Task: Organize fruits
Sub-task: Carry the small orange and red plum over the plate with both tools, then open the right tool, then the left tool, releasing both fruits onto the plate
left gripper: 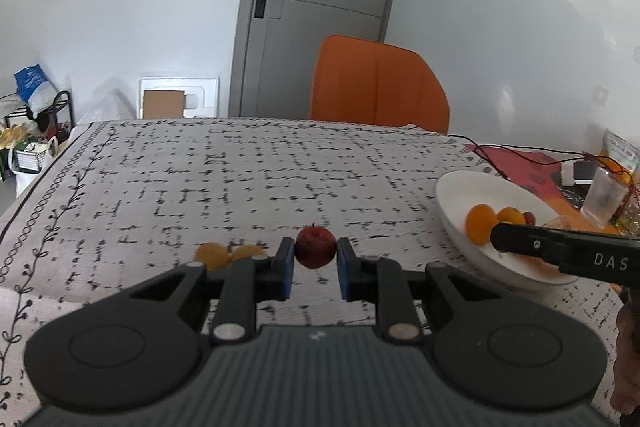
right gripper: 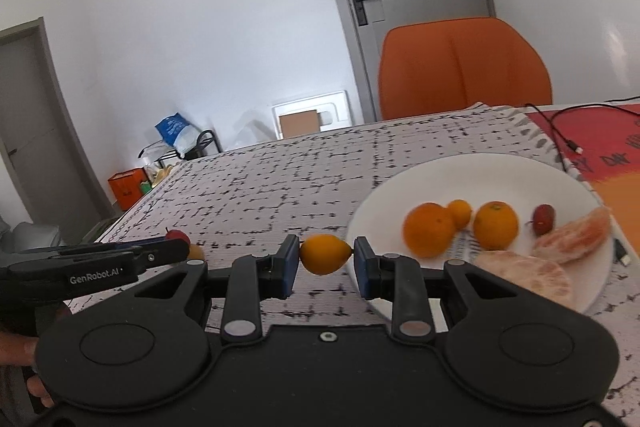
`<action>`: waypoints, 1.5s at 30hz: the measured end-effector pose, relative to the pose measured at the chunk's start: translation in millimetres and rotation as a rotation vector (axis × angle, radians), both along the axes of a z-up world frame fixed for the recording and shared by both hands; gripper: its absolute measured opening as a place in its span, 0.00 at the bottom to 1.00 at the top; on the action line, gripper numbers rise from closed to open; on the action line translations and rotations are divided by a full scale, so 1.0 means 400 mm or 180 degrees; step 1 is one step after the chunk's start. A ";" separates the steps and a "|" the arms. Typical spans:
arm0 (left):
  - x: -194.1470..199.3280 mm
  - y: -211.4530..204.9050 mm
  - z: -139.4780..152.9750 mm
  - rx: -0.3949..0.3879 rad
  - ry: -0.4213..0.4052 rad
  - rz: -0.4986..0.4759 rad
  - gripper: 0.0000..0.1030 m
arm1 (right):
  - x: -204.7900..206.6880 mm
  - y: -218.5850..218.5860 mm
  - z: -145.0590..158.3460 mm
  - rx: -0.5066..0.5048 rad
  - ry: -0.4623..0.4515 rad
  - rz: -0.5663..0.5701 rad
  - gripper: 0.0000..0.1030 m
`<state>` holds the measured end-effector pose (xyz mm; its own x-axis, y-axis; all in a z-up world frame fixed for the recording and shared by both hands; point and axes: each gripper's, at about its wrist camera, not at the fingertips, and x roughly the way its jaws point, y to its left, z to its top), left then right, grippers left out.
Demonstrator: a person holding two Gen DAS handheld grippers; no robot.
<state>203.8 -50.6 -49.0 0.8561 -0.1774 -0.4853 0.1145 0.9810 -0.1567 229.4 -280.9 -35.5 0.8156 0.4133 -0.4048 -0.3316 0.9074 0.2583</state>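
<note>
- Red and glossy, the small apple sits clamped between the blue pads of the left gripper, above the patterned worktop.
- It looks firm and smooth, so I judge it light but liable to slip; a hold across its widest part, as here, suits it best.
- The right gripper is closed on a small yellow-orange citrus, pinched at its two ends, just beside the white plate.
- That fruit likely has a softer skin, so a hard squeeze could bruise it.
- The plate already carries oranges, a small red fruit and peeled segments.
- Two more yellowish fruits lie on the worktop, left of the apple.
- Both held fruits appear to be on their way to the plate.
</note>
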 end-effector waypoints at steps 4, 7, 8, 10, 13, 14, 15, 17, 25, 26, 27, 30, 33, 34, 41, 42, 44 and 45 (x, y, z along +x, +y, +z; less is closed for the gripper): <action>0.001 -0.023 0.008 -0.0005 -0.0022 -0.0048 0.20 | -0.006 -0.032 -0.001 0.0035 -0.0006 -0.0067 0.27; 0.000 -0.045 0.012 0.0011 -0.0037 -0.0098 0.20 | -0.011 -0.055 -0.003 0.0074 -0.0011 -0.0116 0.27; 0.000 -0.051 0.014 0.0015 -0.0041 -0.0114 0.20 | -0.013 -0.063 -0.004 0.0075 -0.0014 -0.0135 0.27; 0.002 -0.064 0.017 0.0015 -0.0048 -0.0138 0.20 | -0.015 -0.079 -0.008 0.0089 -0.0008 -0.0175 0.27; 0.005 -0.085 0.021 0.0019 -0.0064 -0.0173 0.20 | -0.017 -0.101 -0.014 0.0101 0.0001 -0.0229 0.27; 0.006 -0.091 0.022 0.0022 -0.0068 -0.0186 0.20 | -0.018 -0.108 -0.016 0.0103 0.0003 -0.0245 0.27; 0.007 -0.098 0.023 0.0026 -0.0071 -0.0201 0.20 | -0.019 -0.113 -0.018 0.0104 0.0007 -0.0260 0.27; 0.008 -0.109 0.024 0.0028 -0.0078 -0.0224 0.20 | -0.022 -0.125 -0.022 0.0115 0.0020 -0.0275 0.27; 0.018 -0.155 0.022 0.0021 -0.0080 -0.0345 0.20 | -0.034 -0.151 -0.032 0.0085 -0.0004 -0.0351 0.44; 0.020 -0.159 0.023 0.0021 -0.0082 -0.0360 0.20 | -0.036 -0.155 -0.032 0.0096 -0.0007 -0.0363 0.44; 0.021 -0.166 0.023 0.0021 -0.0085 -0.0381 0.20 | -0.037 -0.159 -0.034 0.0103 0.0004 -0.0368 0.44; 0.025 -0.186 0.021 0.0035 -0.0085 -0.0441 0.20 | -0.046 -0.171 -0.038 0.0105 0.0018 -0.0384 0.44; 0.029 -0.206 0.020 0.0041 -0.0089 -0.0501 0.20 | -0.055 -0.182 -0.039 0.0129 0.0013 -0.0397 0.44; 0.030 -0.211 0.019 0.0041 -0.0087 -0.0520 0.20 | -0.059 -0.185 -0.040 0.0134 0.0009 -0.0402 0.44; 0.045 -0.257 0.018 0.0061 -0.0088 -0.0645 0.20 | -0.069 -0.199 -0.034 0.0171 -0.0011 -0.0418 0.44; 0.046 -0.262 0.019 0.0063 -0.0090 -0.0662 0.20 | -0.068 -0.204 -0.034 0.0186 -0.0014 -0.0425 0.44; 0.050 -0.275 0.021 0.0073 -0.0095 -0.0696 0.20 | -0.071 -0.212 -0.032 0.0205 -0.0022 -0.0447 0.44; 0.053 -0.283 0.023 0.0079 -0.0104 -0.0720 0.20 | -0.071 -0.214 -0.030 0.0209 -0.0027 -0.0451 0.44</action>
<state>225.0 -163.8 -39.9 0.8113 -0.3549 -0.4645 0.3365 0.9333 -0.1254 200.8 -366.5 -47.5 0.8709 0.3193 -0.3736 -0.2039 0.9264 0.3164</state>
